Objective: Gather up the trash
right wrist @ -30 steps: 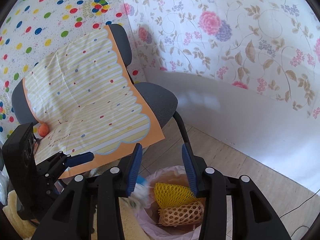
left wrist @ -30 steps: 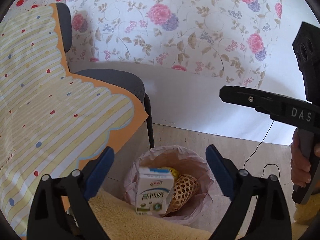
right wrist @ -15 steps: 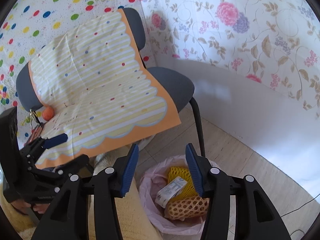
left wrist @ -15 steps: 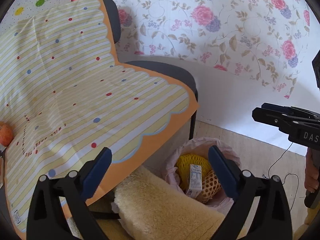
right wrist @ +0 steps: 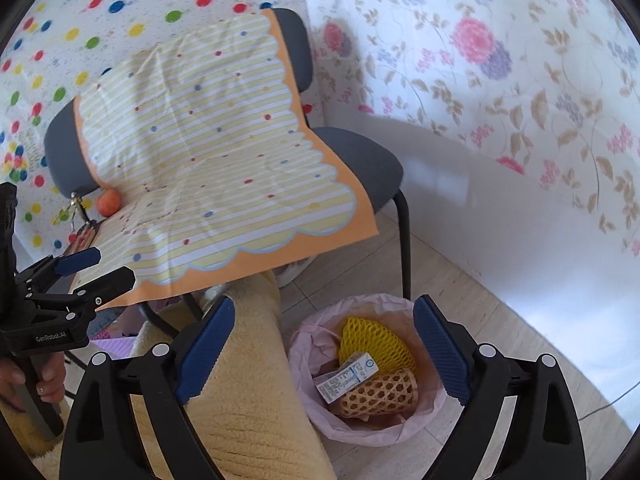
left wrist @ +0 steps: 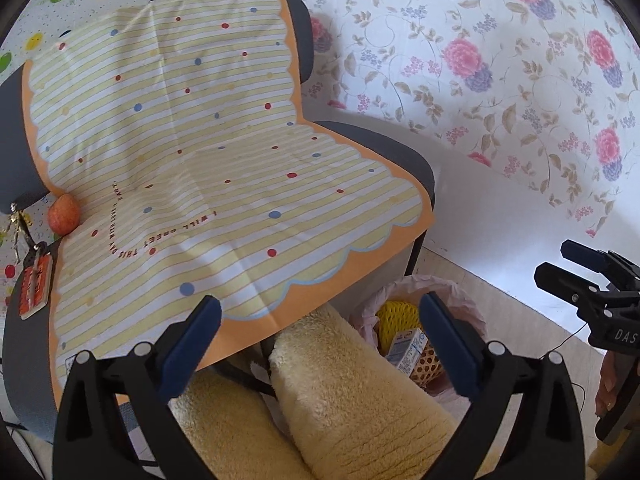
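Observation:
A bin lined with a pink bag [right wrist: 304, 332] stands on the floor beside the chair. In it lie a white milk carton [right wrist: 346, 376], a yellow foam net [right wrist: 376, 344] and a tan net sleeve [right wrist: 380, 394]. My right gripper [right wrist: 324, 346] hangs above the bin, its jaws opening wide with nothing between them. My left gripper [left wrist: 320, 336] is open and empty, over the edge of the chair's cloth. From there the bin [left wrist: 460, 292] and carton [left wrist: 408, 350] show partly behind a cream fleece shape. Each gripper also shows in the other's view: left gripper [right wrist: 108, 266], right gripper [left wrist: 554, 258].
A dark chair [left wrist: 384, 152] carries a yellow striped cloth [left wrist: 200, 160]; an orange-red fruit [left wrist: 64, 214] and a red key tag [left wrist: 34, 286] lie at its left. The cream fleece shape [right wrist: 240, 400] fills the foreground. Flowered wall behind; a thin cable [right wrist: 612, 398] crosses the tiled floor.
The milk carton, earlier upright between the left gripper's fingers above the bin, now lies inside the bin. The right jaws have spread wide. Both views have swung towards the chair.

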`<control>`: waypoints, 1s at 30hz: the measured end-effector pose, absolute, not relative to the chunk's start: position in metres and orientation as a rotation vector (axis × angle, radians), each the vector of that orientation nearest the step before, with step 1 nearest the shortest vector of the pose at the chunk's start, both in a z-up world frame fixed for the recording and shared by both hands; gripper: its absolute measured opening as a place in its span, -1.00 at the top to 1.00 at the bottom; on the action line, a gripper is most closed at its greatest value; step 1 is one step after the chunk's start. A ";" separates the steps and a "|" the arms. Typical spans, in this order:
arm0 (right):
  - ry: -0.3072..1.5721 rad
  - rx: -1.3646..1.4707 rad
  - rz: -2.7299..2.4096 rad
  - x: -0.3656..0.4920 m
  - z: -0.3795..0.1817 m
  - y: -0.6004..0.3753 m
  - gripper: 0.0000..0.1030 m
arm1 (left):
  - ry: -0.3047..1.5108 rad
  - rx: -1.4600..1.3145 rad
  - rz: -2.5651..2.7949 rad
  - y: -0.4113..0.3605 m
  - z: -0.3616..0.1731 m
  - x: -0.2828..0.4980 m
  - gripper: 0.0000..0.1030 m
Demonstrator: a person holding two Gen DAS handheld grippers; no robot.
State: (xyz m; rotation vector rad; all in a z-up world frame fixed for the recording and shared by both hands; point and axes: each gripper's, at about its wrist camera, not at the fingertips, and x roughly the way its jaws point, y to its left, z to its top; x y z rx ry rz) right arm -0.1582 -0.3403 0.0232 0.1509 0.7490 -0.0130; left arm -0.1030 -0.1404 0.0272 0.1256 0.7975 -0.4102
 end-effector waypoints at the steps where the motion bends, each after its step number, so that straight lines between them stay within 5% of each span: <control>1: 0.743 0.133 0.011 -0.156 0.029 -0.332 -0.77 | 0.801 0.118 -0.392 -0.134 0.030 -0.105 -0.87; 15: 0.623 0.004 0.126 -0.155 0.087 -0.272 -0.77 | 0.731 0.053 -0.148 -0.051 0.068 -0.140 -0.87; 30: 0.624 -0.004 0.100 -0.158 0.088 -0.271 -0.77 | 0.742 0.059 -0.138 -0.042 0.063 -0.139 -0.87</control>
